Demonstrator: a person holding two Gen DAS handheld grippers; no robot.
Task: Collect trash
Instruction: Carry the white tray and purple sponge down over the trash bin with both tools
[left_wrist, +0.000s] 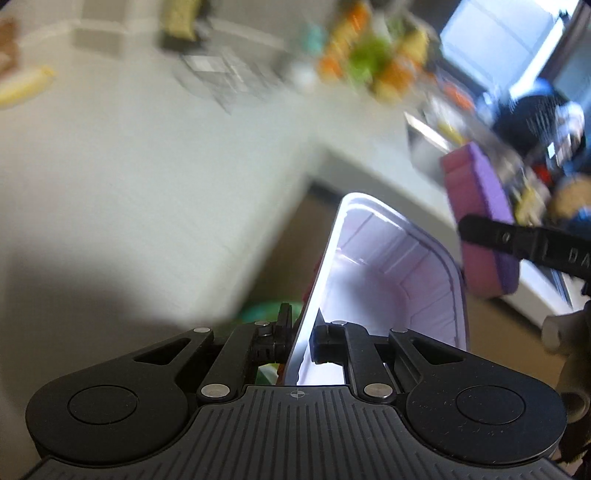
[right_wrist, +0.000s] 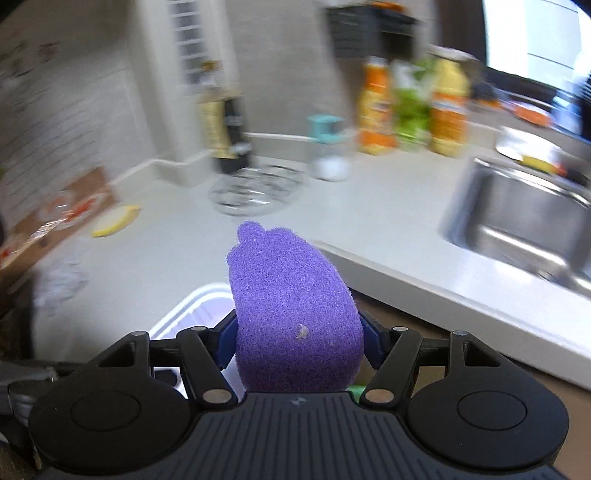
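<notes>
- White plastic tray (left_wrist: 388, 266): lower centre of the left wrist view, tilted on edge with its hollow side facing right; one rim runs down between the fingers of the left tongs (left_wrist: 301, 341), which are clamped together on that rim. In the right wrist view a white corner of the tray (right_wrist: 195, 306) shows at lower left of centre, behind the sponge.
- Purple sponge (right_wrist: 291, 314): centre of the right wrist view, standing up between the blue pads (right_wrist: 225, 343) of the right tongs (right_wrist: 295, 347), which are clamped on its two sides. A small pale crumb sticks to its face. In the left wrist view the same sponge (left_wrist: 480, 221), pink on one face and purple on the other, sits at the right edge, gripped by a black finger (left_wrist: 524, 240).
- Table (right_wrist: 369, 206): pale top filling the middle of both views, its front edge running diagonally towards lower right.
- Steel sink (right_wrist: 524, 221): right side of the right wrist view, set into the table.
- Bottles (right_wrist: 410, 107): orange, green and yellow, upper right of centre, blurred, at the back of the table.
- Glass dish (right_wrist: 255, 188): centre, above the sponge.
- Banana peel (right_wrist: 116, 221): left of centre, lying on the table.
- Crumpled wrapper (right_wrist: 62, 284): lower left, near the table's edge; detail is blurred.
</notes>
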